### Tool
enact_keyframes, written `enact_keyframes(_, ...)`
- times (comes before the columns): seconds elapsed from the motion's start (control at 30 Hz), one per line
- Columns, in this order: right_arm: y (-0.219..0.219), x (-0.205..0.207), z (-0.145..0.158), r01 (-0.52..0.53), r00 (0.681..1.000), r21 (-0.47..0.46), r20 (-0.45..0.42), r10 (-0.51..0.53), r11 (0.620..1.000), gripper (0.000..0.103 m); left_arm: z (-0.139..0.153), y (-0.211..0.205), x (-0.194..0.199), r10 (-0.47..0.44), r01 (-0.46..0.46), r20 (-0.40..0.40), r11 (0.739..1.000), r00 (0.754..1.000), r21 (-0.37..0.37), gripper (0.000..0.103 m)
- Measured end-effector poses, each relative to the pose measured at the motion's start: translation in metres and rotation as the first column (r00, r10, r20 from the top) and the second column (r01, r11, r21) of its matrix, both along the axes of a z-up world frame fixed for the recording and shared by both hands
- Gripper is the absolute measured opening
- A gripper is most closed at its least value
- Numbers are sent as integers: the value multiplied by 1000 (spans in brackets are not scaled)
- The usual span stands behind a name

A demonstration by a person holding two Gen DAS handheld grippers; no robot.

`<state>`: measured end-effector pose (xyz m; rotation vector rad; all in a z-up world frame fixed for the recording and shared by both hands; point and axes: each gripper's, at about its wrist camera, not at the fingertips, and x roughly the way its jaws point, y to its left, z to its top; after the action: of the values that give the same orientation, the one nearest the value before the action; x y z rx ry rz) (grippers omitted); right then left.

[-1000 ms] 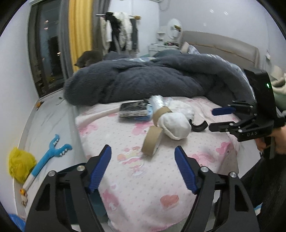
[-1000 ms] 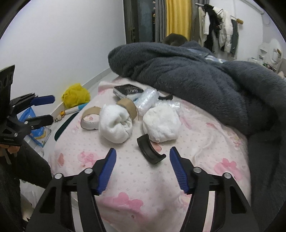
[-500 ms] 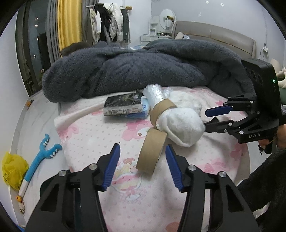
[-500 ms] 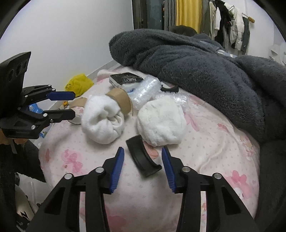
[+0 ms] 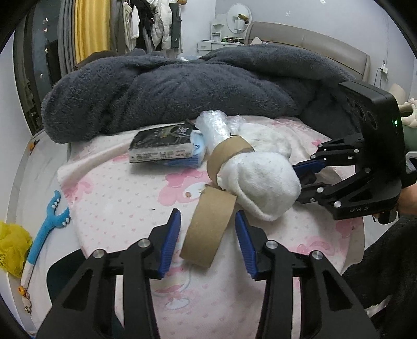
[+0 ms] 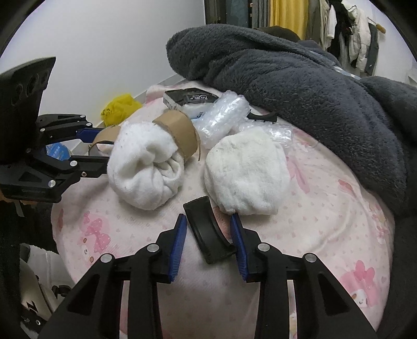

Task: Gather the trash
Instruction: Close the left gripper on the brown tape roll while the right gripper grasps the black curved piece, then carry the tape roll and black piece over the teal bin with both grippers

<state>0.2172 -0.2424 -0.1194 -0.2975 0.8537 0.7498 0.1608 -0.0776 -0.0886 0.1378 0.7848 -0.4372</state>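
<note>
Straddling the brown cardboard tape ring, your left gripper gapes, gripping nothing. Your right gripper, open too, brackets the curved black plastic piece beside the rolled white sock; contact is unclear.

The left wrist camera sat low and close over the pink bedsheet, facing the headboard. The right wrist camera looked across from the opposite side toward the yellow curtain. Both caught the rolled white sock and each other's gripper.
</note>
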Motion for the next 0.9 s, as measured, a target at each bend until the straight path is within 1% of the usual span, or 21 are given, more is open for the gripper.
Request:
enact_keyframes(0.03,1,0,0,-4,1000,3,-2,4,1000,29,-1,-1,1,0,0,-7,1000,1000,-3,44)
enact_keyframes(0.07,1,0,1,-7,1000,8,-3,7,1000,24,-2,-1,2,0,0,-10,1000,1000,-4,44)
enact_keyframes(0.1,1,0,2,-7,1000,9,-2,8,1000,23,-3,-1,3,1,-1,-12,1000,1000,-6,44)
enact_keyframes(0.17,1,-1,3,-9,1000,12,-1,9,1000,22,-4,-3,4,1,-1,-12,1000,1000,-6,44)
enact_keyframes(0.23,-1,-2,5,-8,1000,24,-4,8,1000,22,-5,-4,6,1,-1,-16,1000,1000,-3,40)
enact_keyframes(0.3,-3,-2,8,-8,1000,35,-7,8,999,22,-6,-4,7,3,-3,-18,1000,1000,1,38)
enact_keyframes(0.33,-4,-3,9,-8,1000,41,-7,9,999,22,-6,-3,7,3,-3,-23,1000,1000,-1,34)
enact_keyframes(0.5,-8,-7,23,-4,1000,82,8,3,997,22,-5,-3,9,8,-9,-39,1000,999,-13,23)
enact_keyframes(0.67,-13,-5,44,29,999,163,38,-35,986,22,-4,4,10,40,-42,-55,998,998,-36,23)
enact_keyframes(0.77,-11,-3,54,49,996,194,58,-62,980,22,-3,11,12,70,-73,-63,996,996,-52,23)
enact_keyframes(0.9,-4,1,64,65,995,245,60,-82,967,22,2,22,13,113,-118,-61,990,992,-79,23)
